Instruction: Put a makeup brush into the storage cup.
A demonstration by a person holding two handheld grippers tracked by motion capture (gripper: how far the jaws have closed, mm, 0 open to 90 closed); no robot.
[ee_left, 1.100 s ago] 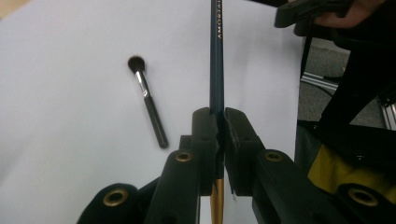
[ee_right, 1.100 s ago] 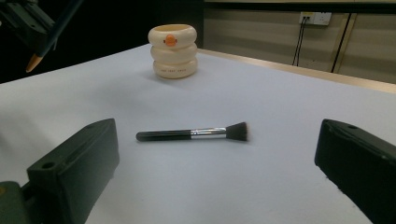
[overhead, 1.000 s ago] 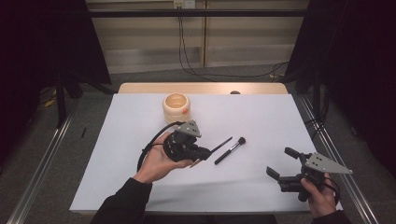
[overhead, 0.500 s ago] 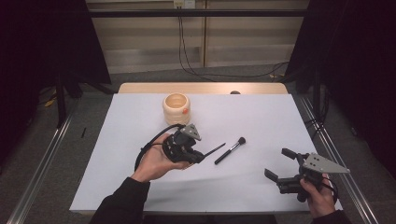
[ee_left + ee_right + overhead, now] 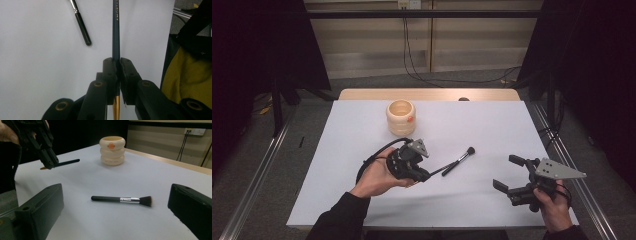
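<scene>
Left gripper [image 5: 427,176]: its jaws are clenched on a thin dark pencil [image 5: 115,30], pinching it near the gold end so the long dark shaft sticks out ahead, free to be aimed.
Pencil's place: lifted off the white table [image 5: 492,125], held roughly level above it, in front of the person's left hand [image 5: 379,175].
Right gripper [image 5: 512,175]: jaws released and standing wide apart, nothing between them; it rests low near the table's right edge, probably waiting its turn.
Makeup brush [image 5: 122,200]: lying flat on the table between the two grippers, just beyond the pencil's tip, untouched.
Cream holder [image 5: 401,117]: a ribbed, open-topped pot standing upright toward the far side, well apart from both grippers; its open mouth makes it the likely home for the pencil.
Step in hand: by appearance, carrying the pencil toward the pot.
</scene>
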